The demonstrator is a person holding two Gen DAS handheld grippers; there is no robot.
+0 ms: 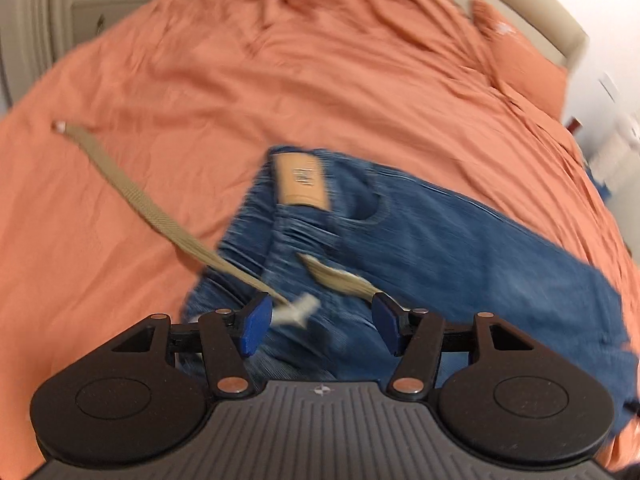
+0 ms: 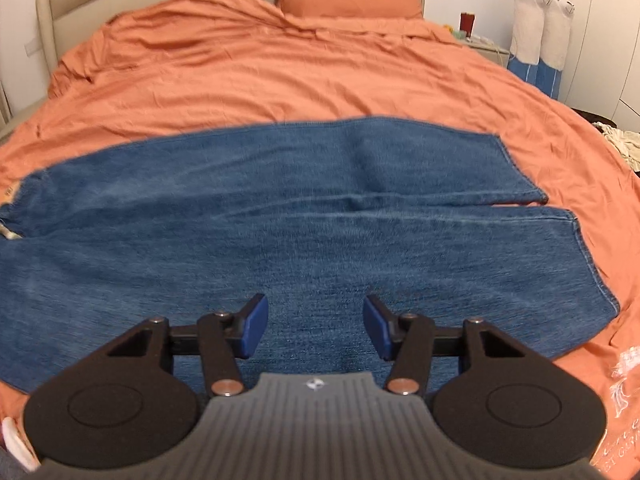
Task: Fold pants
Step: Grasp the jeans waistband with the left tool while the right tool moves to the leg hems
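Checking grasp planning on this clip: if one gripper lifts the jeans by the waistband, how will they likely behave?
The jeans will probably drape limply: the waistband end already looks bunched on the orange bedcover. The wide, long legs suggest fairly heavy cloth, so the hems would likely drag. The loose tan drawstring would probably dangle and trail. Both the left gripper and right gripper are open.
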